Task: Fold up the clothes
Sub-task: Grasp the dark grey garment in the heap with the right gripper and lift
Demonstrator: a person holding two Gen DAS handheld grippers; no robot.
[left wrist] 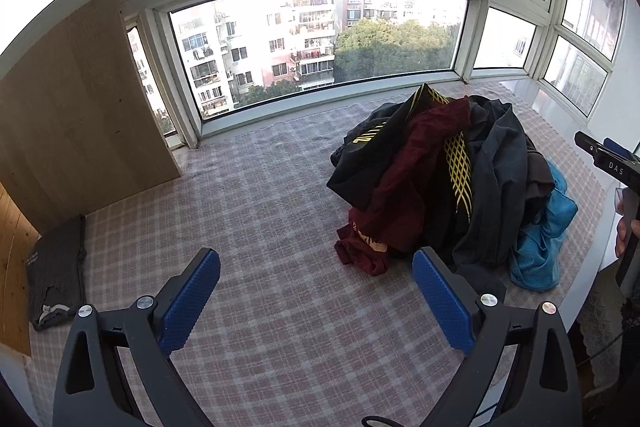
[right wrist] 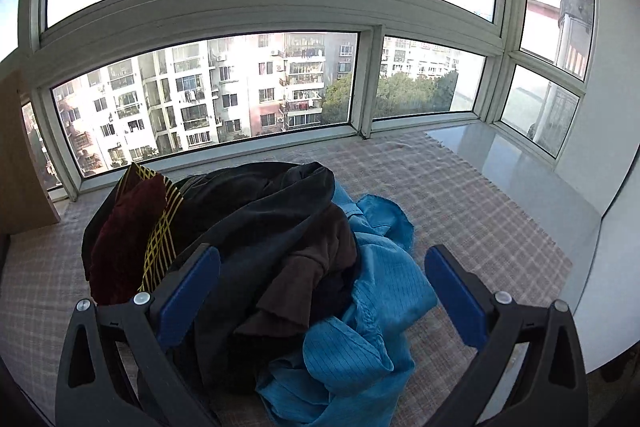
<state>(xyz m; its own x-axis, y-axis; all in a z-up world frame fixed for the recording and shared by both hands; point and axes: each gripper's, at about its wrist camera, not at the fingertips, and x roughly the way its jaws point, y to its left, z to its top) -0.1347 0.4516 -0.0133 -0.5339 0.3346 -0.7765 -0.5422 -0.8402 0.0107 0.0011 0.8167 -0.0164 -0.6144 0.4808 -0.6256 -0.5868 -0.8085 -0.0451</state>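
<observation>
A heap of clothes (left wrist: 452,183) lies on the checked cloth (left wrist: 260,195) by the window: a dark red garment (left wrist: 408,183), black pieces with yellow lattice print (left wrist: 458,163), a dark navy one and a blue shirt (left wrist: 548,239). My left gripper (left wrist: 316,291) hangs open above bare cloth, left of the heap, holding nothing. My right gripper (right wrist: 322,291) is open over the heap's near side, with the blue shirt (right wrist: 372,327) and a brown garment (right wrist: 316,267) between its blue pads (right wrist: 188,295). The right gripper (left wrist: 612,163) also shows at the left wrist view's right edge, held by a hand.
A folded dark grey garment (left wrist: 56,275) lies at the cloth's left edge. A light wooden cabinet (left wrist: 76,111) stands at the left against the window. White sill (right wrist: 516,163) runs along the far right. Window panes close off the back.
</observation>
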